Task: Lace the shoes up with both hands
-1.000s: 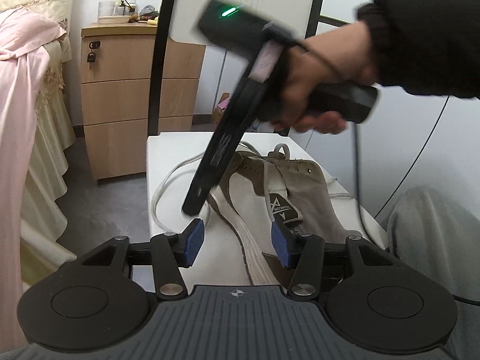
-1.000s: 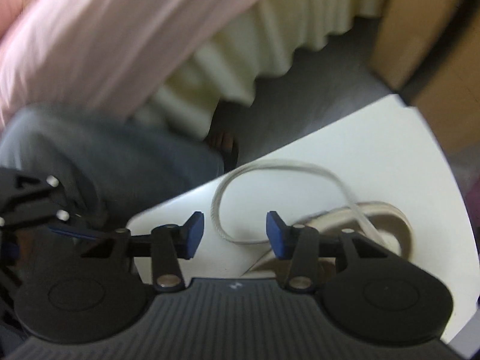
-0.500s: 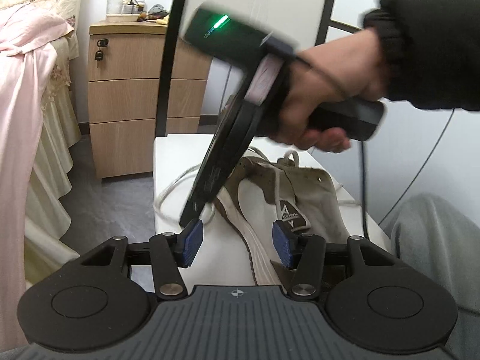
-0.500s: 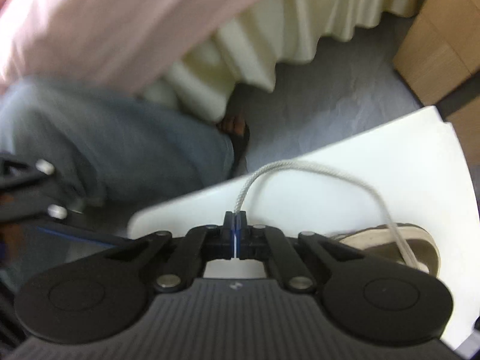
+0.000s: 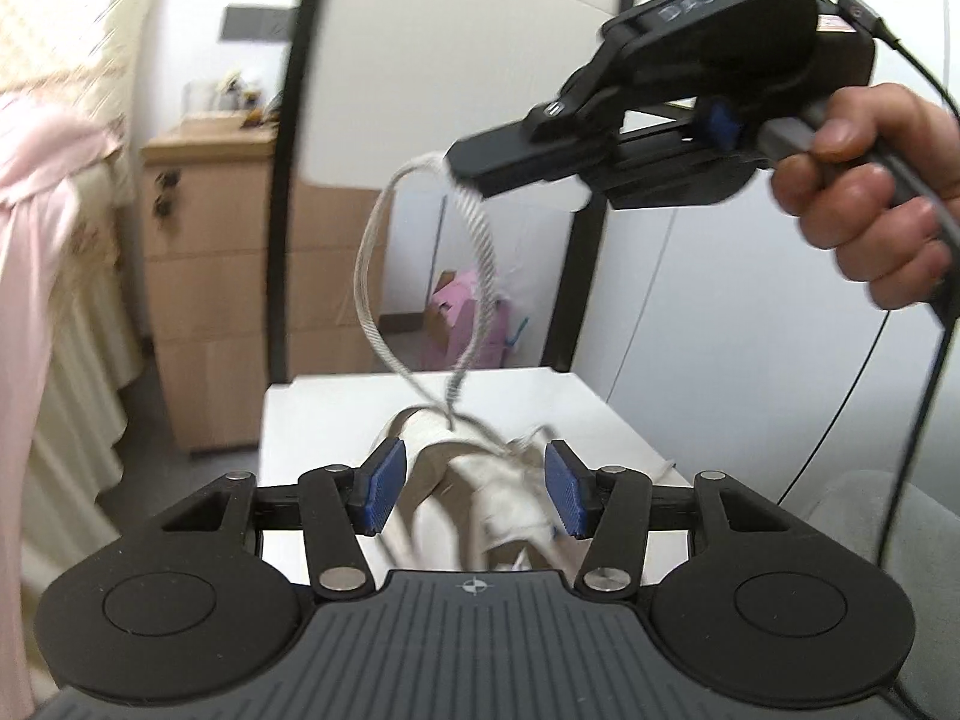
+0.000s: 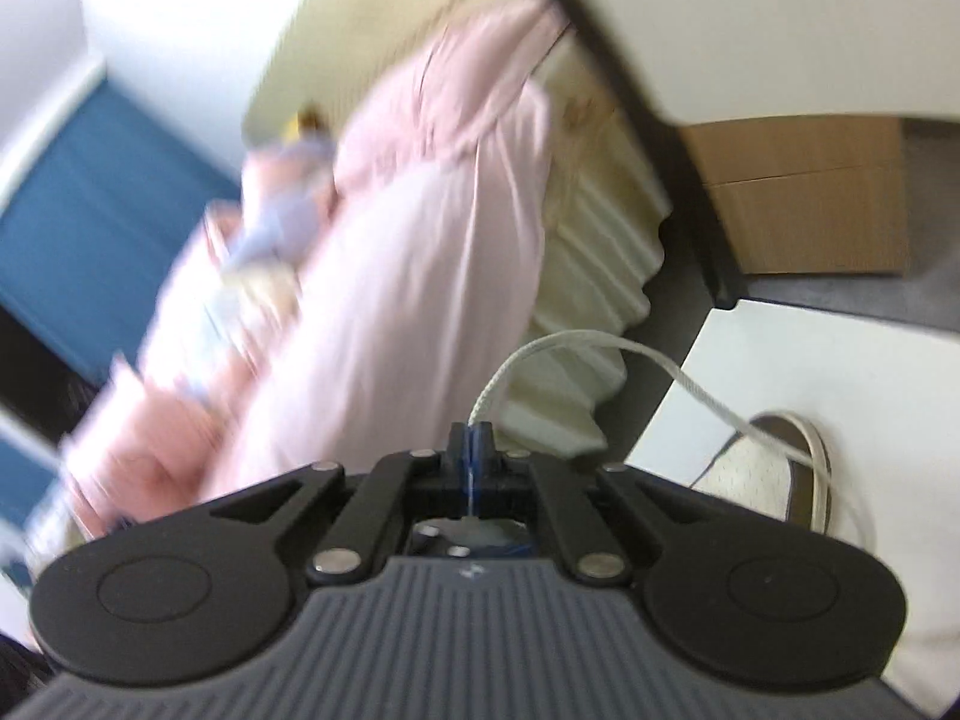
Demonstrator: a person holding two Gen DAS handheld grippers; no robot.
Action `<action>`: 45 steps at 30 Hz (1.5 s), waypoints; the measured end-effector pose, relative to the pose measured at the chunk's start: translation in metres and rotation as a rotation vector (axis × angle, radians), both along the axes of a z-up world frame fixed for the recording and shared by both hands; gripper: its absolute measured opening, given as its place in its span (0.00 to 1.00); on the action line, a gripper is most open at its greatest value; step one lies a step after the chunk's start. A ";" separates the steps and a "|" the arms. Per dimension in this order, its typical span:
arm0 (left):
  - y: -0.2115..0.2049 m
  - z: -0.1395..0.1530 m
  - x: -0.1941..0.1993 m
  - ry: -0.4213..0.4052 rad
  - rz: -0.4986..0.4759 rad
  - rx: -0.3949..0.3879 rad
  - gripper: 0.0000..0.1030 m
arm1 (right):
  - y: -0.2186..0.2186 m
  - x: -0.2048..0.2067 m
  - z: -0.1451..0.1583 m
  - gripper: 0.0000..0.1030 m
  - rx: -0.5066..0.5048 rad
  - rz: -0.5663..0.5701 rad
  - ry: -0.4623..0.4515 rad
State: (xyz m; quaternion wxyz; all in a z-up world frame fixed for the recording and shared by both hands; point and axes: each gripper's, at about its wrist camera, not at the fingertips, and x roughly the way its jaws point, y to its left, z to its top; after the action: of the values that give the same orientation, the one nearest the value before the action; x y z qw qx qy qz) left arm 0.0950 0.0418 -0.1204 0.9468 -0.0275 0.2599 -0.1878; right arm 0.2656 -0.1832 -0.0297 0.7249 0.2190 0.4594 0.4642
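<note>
Above the shoe (image 5: 480, 498), raised right hand-held gripper (image 5: 462, 171)

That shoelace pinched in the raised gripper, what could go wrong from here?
The right gripper is shut on only a short bit of the shoelace, so a harder pull might slip it free. The lace runs down to the shoe, which the open left gripper is not holding; pulling could drag or tip it on the white table.
</note>
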 end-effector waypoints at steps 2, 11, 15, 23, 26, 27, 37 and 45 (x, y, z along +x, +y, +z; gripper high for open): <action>-0.013 -0.001 0.001 -0.025 -0.027 0.020 0.54 | -0.022 -0.004 -0.003 0.02 0.049 -0.048 0.021; -0.049 -0.006 0.010 -0.054 -0.091 0.041 0.23 | -0.076 -0.023 -0.020 0.02 0.206 -0.156 0.114; -0.049 -0.004 0.012 -0.071 -0.099 -0.002 0.03 | -0.091 -0.027 -0.024 0.02 0.225 -0.187 0.116; -0.054 -0.005 0.016 -0.059 -0.102 0.003 0.03 | -0.135 -0.034 -0.043 0.48 0.112 -0.464 0.034; -0.053 -0.006 0.018 -0.042 -0.097 -0.001 0.03 | -0.139 -0.046 -0.050 0.52 0.035 -0.508 -0.011; -0.053 -0.006 0.018 -0.039 -0.096 -0.004 0.03 | -0.135 -0.051 -0.055 0.52 0.046 -0.483 -0.004; -0.063 -0.007 0.007 -0.038 -0.148 0.039 0.03 | -0.072 -0.075 -0.073 0.50 -0.005 -0.242 -0.065; -0.059 -0.006 0.006 -0.044 -0.147 0.030 0.03 | -0.074 -0.054 -0.099 0.02 0.079 -0.281 0.101</action>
State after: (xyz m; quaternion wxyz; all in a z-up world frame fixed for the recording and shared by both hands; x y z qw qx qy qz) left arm 0.1008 -0.0169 -0.1266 0.9362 0.0099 0.2430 -0.2536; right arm 0.2113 -0.2576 -0.1286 0.7493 0.3328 0.4416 0.3644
